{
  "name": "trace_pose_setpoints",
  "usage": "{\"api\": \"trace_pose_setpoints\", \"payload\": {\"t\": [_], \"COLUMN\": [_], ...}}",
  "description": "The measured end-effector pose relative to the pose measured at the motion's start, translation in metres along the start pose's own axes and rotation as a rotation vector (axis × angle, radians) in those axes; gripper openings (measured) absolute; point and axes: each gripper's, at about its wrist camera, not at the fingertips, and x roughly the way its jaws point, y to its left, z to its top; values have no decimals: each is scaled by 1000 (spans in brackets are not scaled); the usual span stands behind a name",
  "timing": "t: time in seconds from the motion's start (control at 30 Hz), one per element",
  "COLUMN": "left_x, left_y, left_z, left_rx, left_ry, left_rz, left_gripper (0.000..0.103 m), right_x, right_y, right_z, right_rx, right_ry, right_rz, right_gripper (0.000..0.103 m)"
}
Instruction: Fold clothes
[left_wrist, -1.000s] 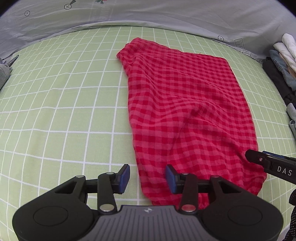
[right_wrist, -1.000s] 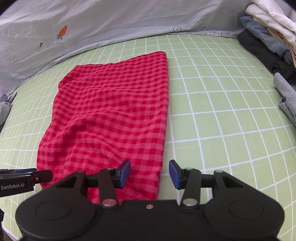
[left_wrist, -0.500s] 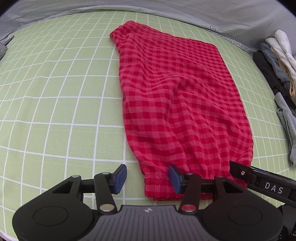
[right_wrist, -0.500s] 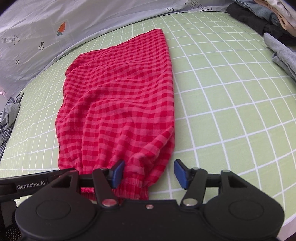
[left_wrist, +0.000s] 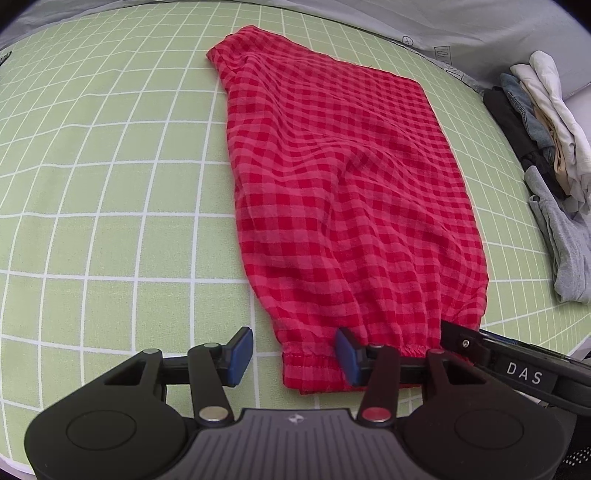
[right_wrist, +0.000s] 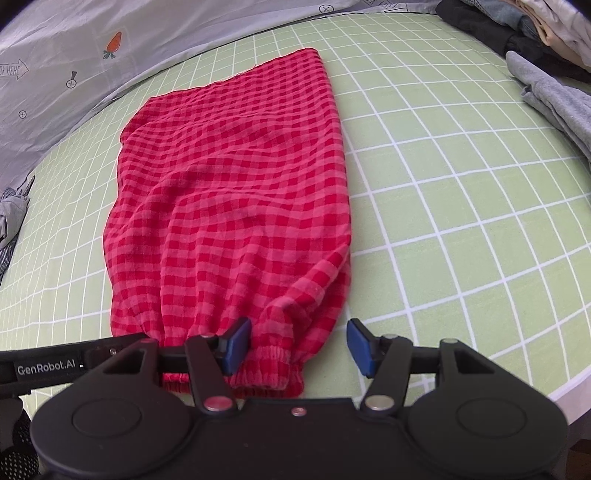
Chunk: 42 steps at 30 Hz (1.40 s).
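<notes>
A red checked garment (left_wrist: 343, 192) lies flat and lengthwise on the green grid sheet (left_wrist: 103, 192), its elastic band nearest me. My left gripper (left_wrist: 294, 356) stands over the band's left corner. Its jaws are closing, the corner lies between them by the right pad, and neither pad presses on the cloth. In the right wrist view the garment (right_wrist: 236, 192) ends in the band's right corner, which lies between the jaws of my right gripper (right_wrist: 299, 347). Those jaws are closing too, with the left pad against the cloth and the right pad apart from it.
A stack of folded clothes (left_wrist: 546, 122) and a loose grey garment (left_wrist: 565, 243) lie along the right side. Grey printed bedding (right_wrist: 74, 55) runs along the far edge. More grey cloth (right_wrist: 11, 214) sits at the far left. The bed's edge (right_wrist: 554, 391) is close on the right.
Both grippers have tipped further down and come to the garment's near end. The elastic band has come into view between each pair of jaws. The garment itself lies as before.
</notes>
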Motion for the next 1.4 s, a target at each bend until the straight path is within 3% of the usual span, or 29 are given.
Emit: {"api": "trace_pose_setpoints", "payload": {"t": [0.07,0.1,0.2,0.3,0.5,0.7,0.93,1.2,1.4], "left_x": [1,2,3,-2,-28,-49,-58,-48,-20], "left_y": [-1,-1,-1,3,-4,-13,-11,-14,-6], "left_z": [0,0,1,3,18,40,81,140,206], "left_rx": [-3,-5,-10,-38,-78,-84,-103,-85,-68], "left_ry": [1,0,-7,-22,-92,-184,-238,-266,-261], "left_rz": [-15,-19,-30,-60,-119,-133,-146,-158,-153], "left_gripper": [38,30,19,12,10,10,10,10,10], "right_x": [1,2,3,-1,-20,-35,-39,-21,22], "right_y": [1,1,-2,-3,-9,-12,-2,7,12], "right_z": [1,2,4,7,21,49,86,131,181], "right_rx": [3,7,28,32,44,76,67,82,102], "right_ry": [6,11,21,7,-47,-102,-154,-182,-186], "right_rz": [8,24,80,102,150,200,236,251,259], "right_gripper": [52,43,18,13,11,10,11,10,11]}}
